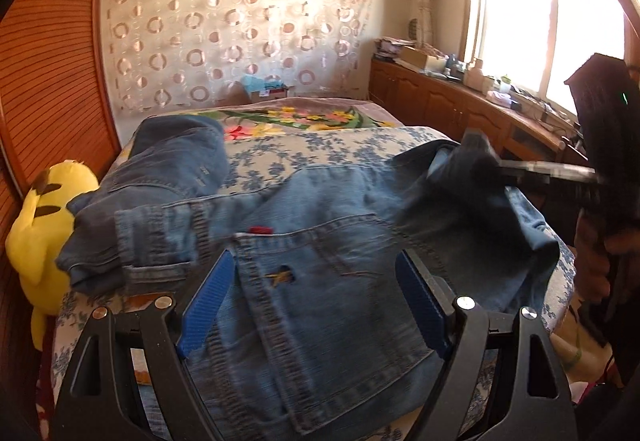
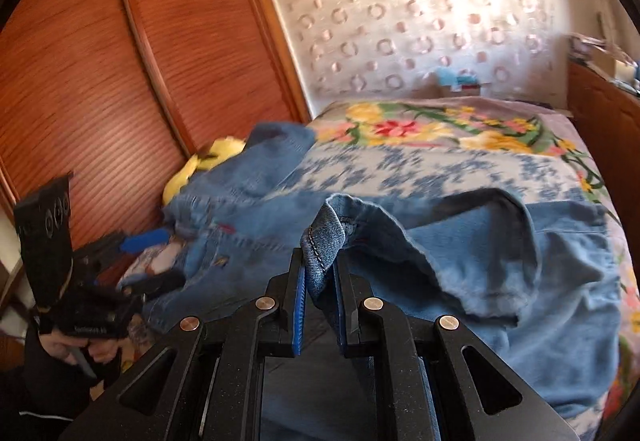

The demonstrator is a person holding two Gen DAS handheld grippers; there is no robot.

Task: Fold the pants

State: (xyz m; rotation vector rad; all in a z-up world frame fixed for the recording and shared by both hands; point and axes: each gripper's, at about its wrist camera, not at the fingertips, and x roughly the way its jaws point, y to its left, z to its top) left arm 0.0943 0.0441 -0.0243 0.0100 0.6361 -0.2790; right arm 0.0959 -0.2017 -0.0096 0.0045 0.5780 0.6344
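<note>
From the left wrist view, the left gripper [image 1: 312,301] hangs low over the jeans [image 1: 320,241] with its blue jaws spread wide and nothing between them; the denim under them is the seat, a back pocket with a small star stitched on it lying between the jaws and just ahead. The jeans sprawl across the bed [image 1: 320,153], one leg bunched and thrown off beyond the left jaw toward the yellow toy [image 1: 36,233], the other part running out past the right jaw, where the right gripper [image 1: 496,165] shows blurred with cloth lifted at its tip. From the right wrist view, that gripper [image 2: 322,305] has its jaws pinched nearly together on a folded edge of denim [image 2: 326,233], a hem or seam standing up straight ahead of the jaws, so the cloth behind it tents off the bed [image 2: 440,161]. Far to the left of these jaws the left gripper [image 2: 144,241] sits at the waist end, and I can't tell its opening from here. As I judge it, the folding is barely begun: the jeans [image 2: 520,261] lie rumpled, no clean fold is laid, the legs are not stacked, and nearly all of it remains.
</note>
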